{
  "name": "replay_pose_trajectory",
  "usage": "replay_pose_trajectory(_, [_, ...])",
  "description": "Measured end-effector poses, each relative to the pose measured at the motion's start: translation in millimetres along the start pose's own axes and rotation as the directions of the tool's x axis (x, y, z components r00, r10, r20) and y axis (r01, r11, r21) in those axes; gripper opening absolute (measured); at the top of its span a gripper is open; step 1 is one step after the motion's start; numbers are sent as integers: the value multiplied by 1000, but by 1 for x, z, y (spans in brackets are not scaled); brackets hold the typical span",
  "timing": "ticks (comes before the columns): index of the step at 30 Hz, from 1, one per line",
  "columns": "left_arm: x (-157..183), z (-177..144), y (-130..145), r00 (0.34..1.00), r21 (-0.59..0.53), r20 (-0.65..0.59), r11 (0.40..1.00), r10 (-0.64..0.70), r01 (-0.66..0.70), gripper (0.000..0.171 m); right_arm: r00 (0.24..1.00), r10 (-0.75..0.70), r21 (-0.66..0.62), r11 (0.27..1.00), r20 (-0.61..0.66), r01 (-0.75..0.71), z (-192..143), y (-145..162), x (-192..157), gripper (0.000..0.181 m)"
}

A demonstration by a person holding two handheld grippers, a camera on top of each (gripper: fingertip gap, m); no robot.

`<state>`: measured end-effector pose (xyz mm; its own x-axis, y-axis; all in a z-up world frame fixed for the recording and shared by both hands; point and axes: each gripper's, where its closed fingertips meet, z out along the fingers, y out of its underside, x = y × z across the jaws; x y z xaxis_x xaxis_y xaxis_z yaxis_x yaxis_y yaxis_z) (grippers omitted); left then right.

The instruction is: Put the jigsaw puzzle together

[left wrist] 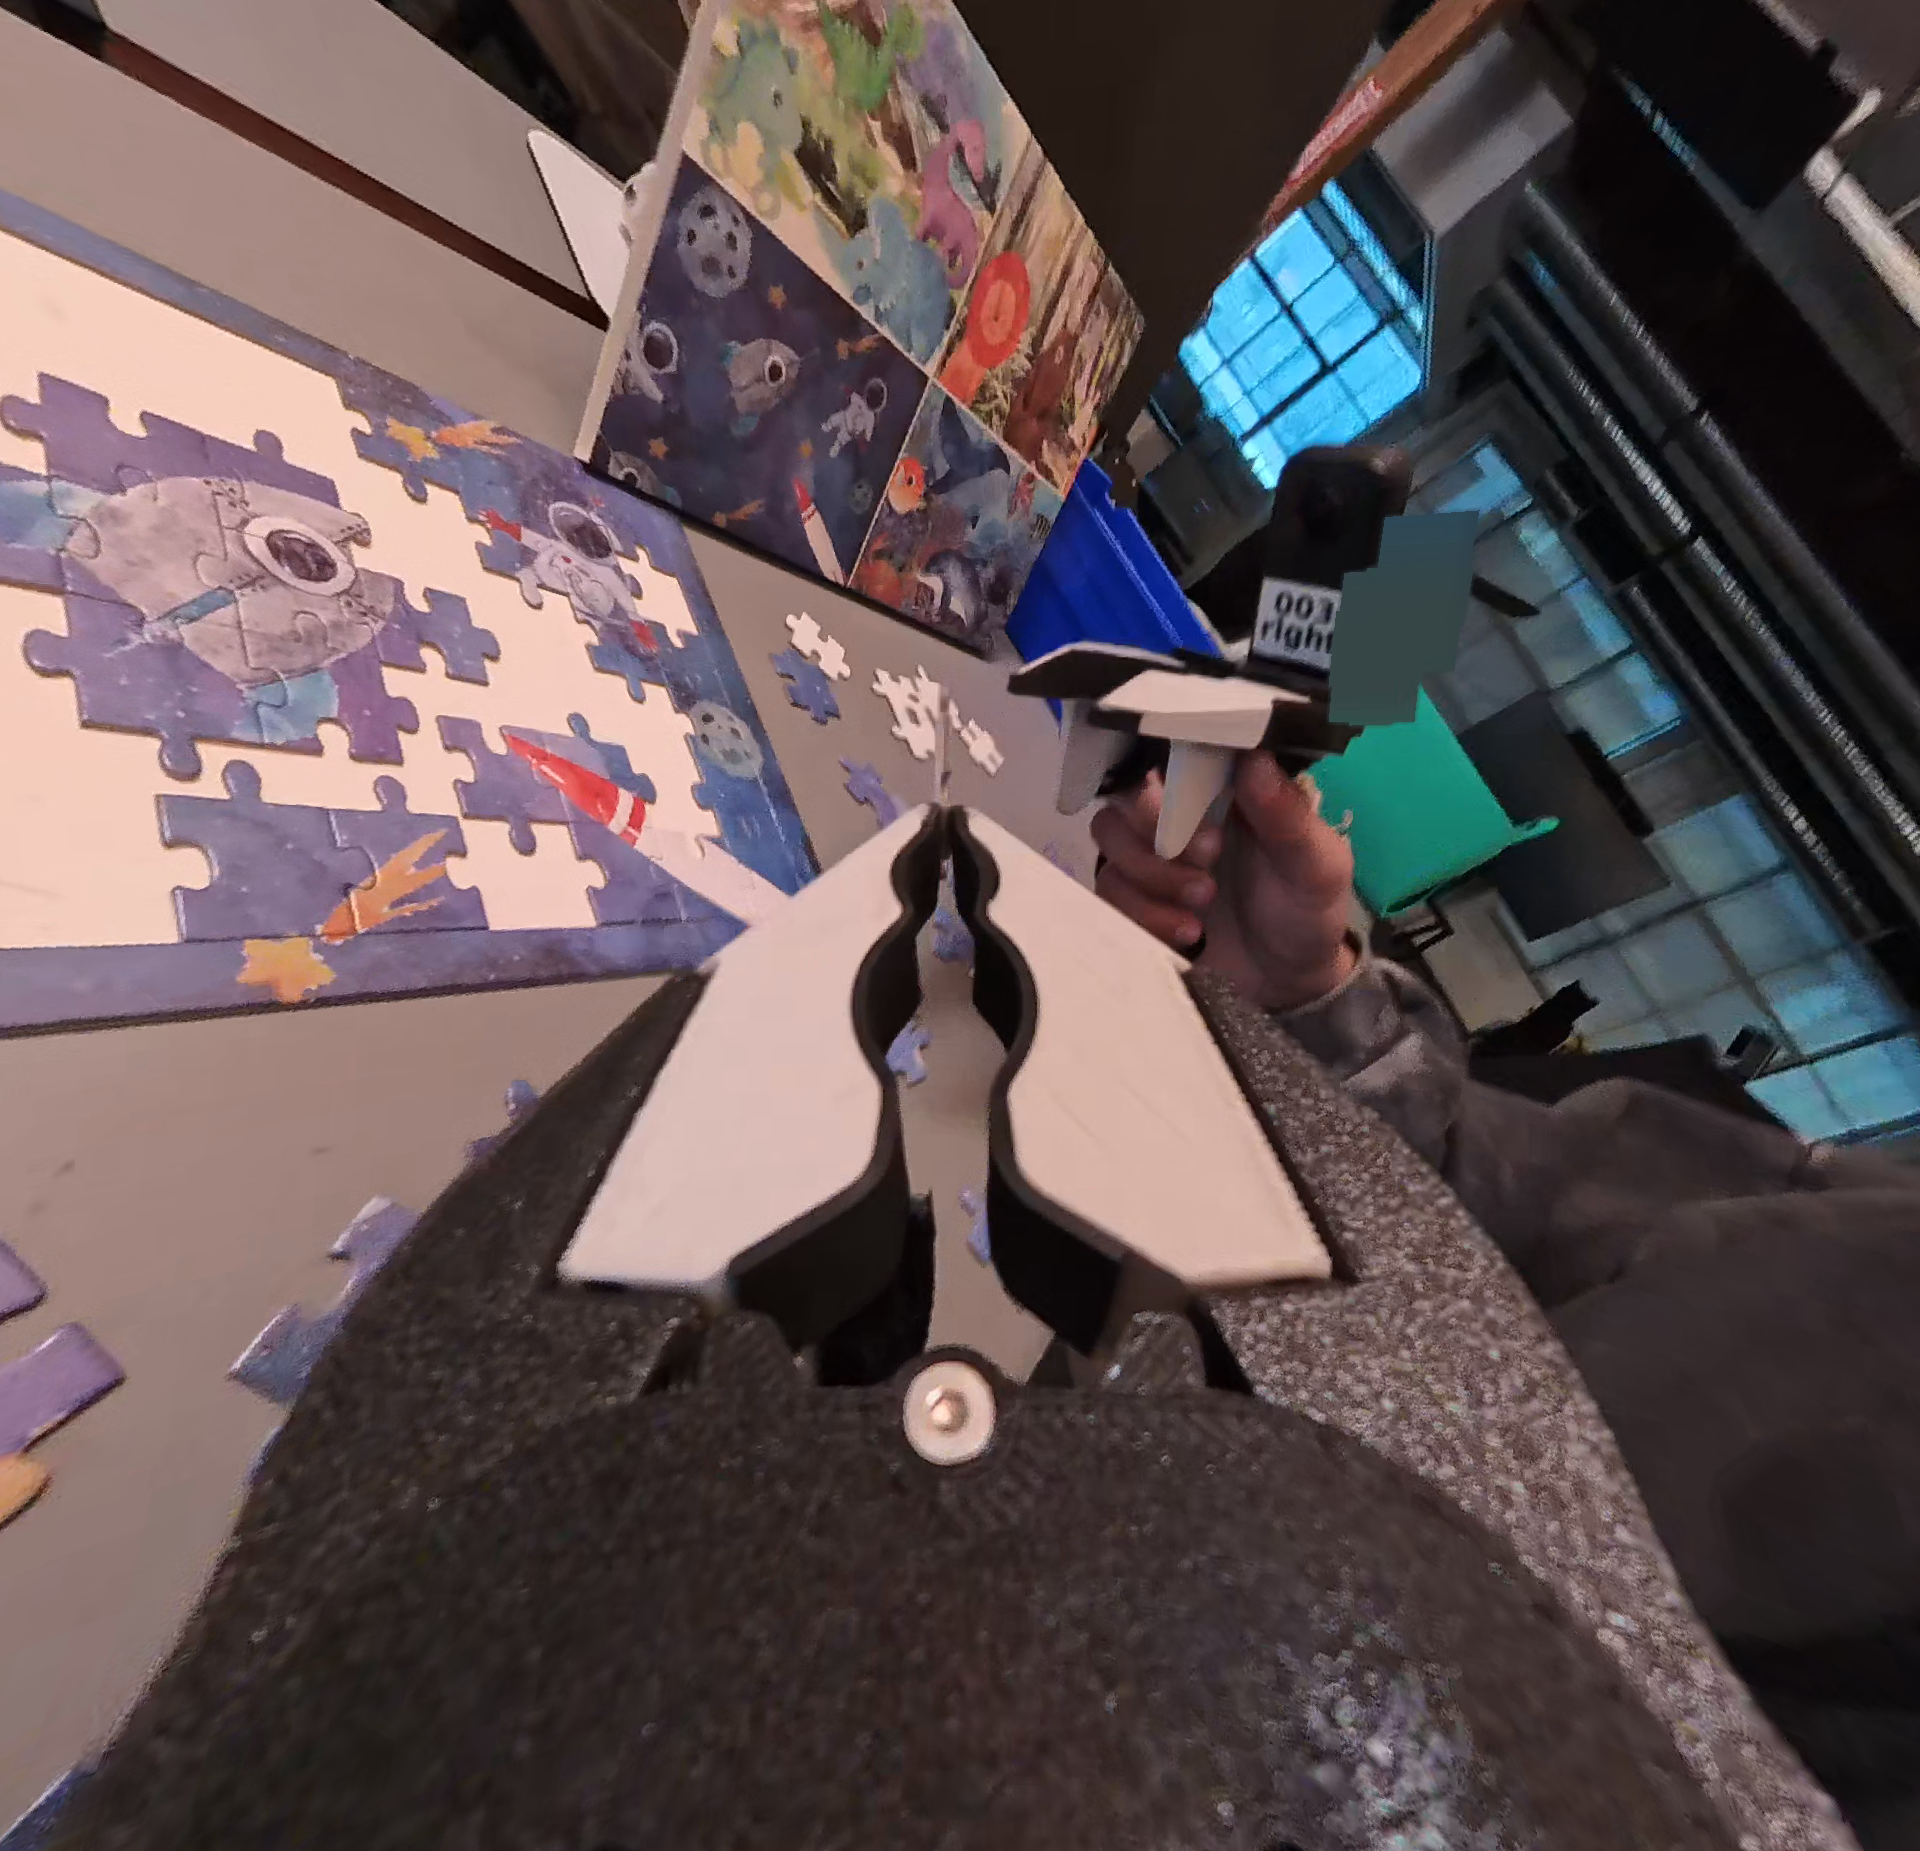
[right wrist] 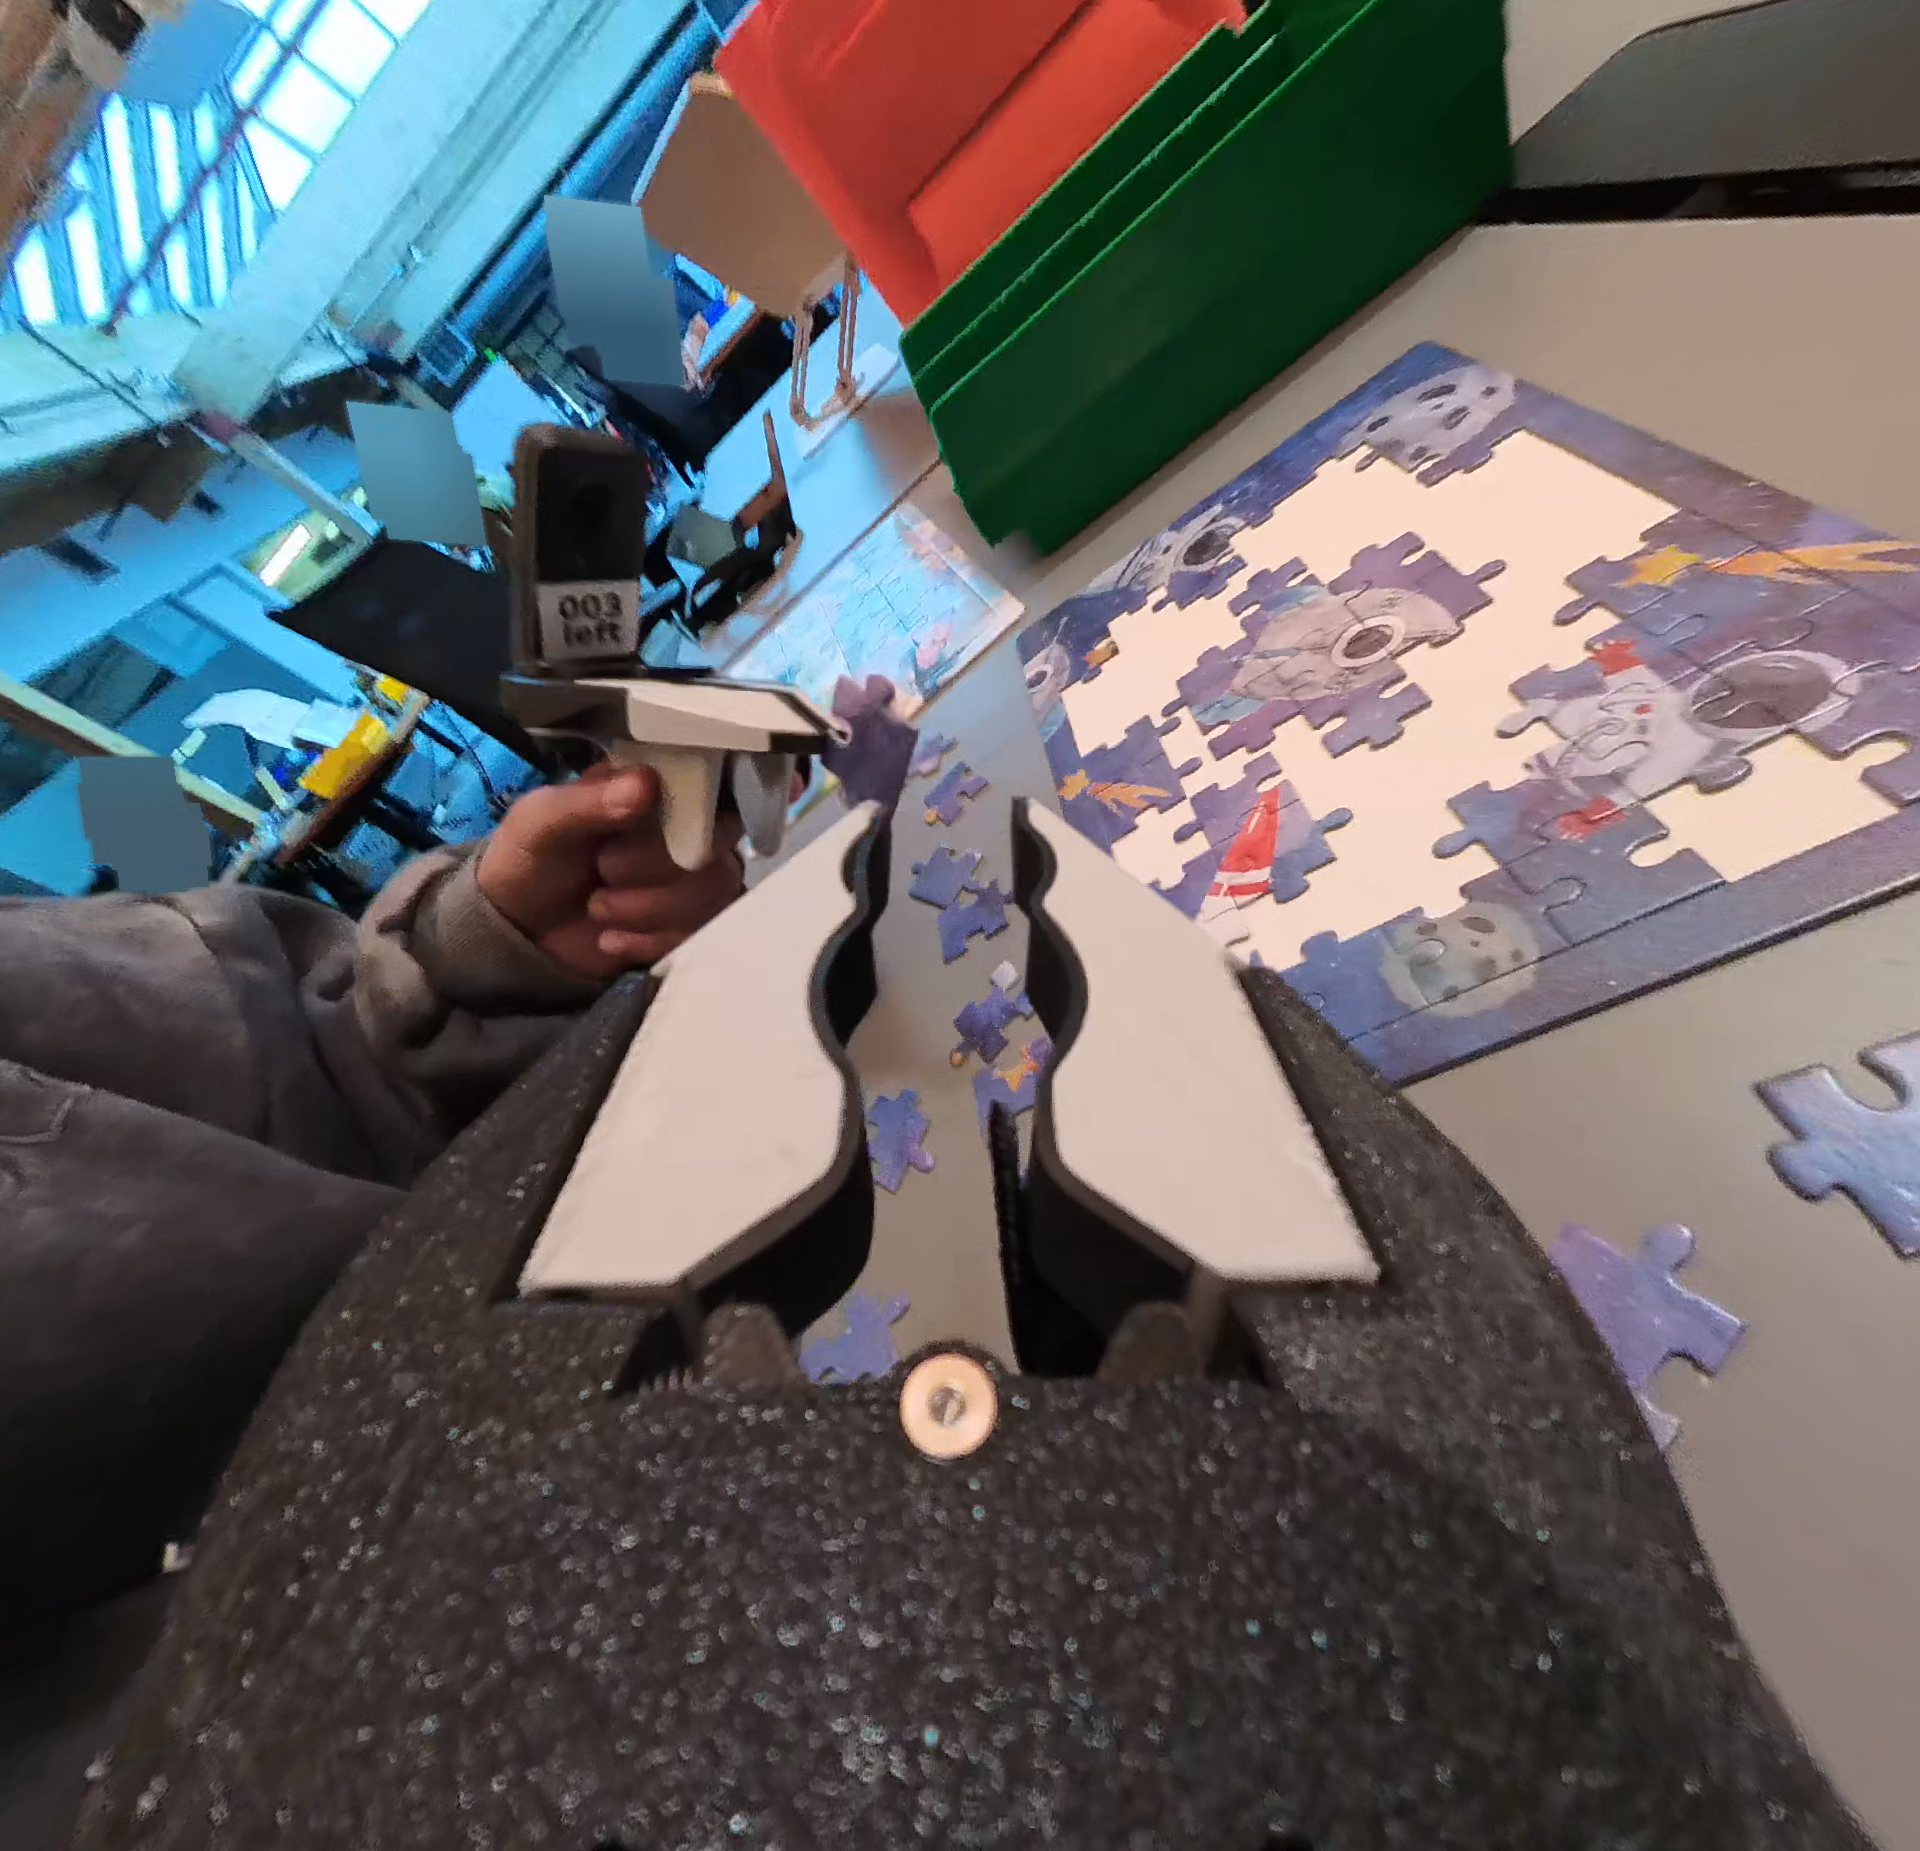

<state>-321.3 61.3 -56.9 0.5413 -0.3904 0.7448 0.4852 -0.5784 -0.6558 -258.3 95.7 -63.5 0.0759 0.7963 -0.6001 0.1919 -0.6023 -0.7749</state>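
Above the grey tabletop [right wrist: 1621, 284], the left tongs [left wrist: 943, 812] are clenched on a single puzzle piece [right wrist: 871, 736], seen edge-on as a thin sliver at the tips in the left wrist view and as a dark blue-purple piece in the right wrist view. Piece is lifted clear of the tabletop. Right tongs [right wrist: 948, 825] are released, nothing between the fingers, held in the air beside the left tongs.

Jigsaw puzzle [left wrist: 343, 658] lies flat on the tabletop: blue border frame assembled, interior partly filled with space-themed clusters (planet, astronaut, rocket, comet), pale gaps between them. Loose pieces [right wrist: 961, 892] are scattered on the tabletop near the frame's edge, some face-down and white [left wrist: 920, 705]. Reference picture board [left wrist: 831, 295] stands propped behind the puzzle. Green bin [right wrist: 1195, 274] and orange bin [right wrist: 987, 87] sit at the frame's far side; a blue bin [left wrist: 1101, 575] lies beside the board.
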Motion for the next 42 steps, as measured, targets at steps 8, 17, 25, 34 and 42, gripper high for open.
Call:
replay_pose_trajectory(8, [24,13,-11,968,26,-182,983,-175,183,1,952,139,-15,990,273,-141,7,3,-38,28])
replay_pose_trajectory(17, [40,16,3,942,-51,-255,976,-218,212,1,933,172,-28,985,315,-172,14,6,-42,23])
replay_pose_trajectory(25, [49,14,26,942,-136,-271,977,-197,165,0,920,163,-46,987,357,-157,12,8,-51,2])
replay_pose_trajectory(34, [36,1,40,984,-161,-165,986,-62,35,17,917,178,-97,983,358,-153,18,19,-56,1])
replay_pose_trajectory(42, [47,11,48,968,-181,-232,982,-101,59,14,907,210,-127,976,366,-175,22,25,-55,2])
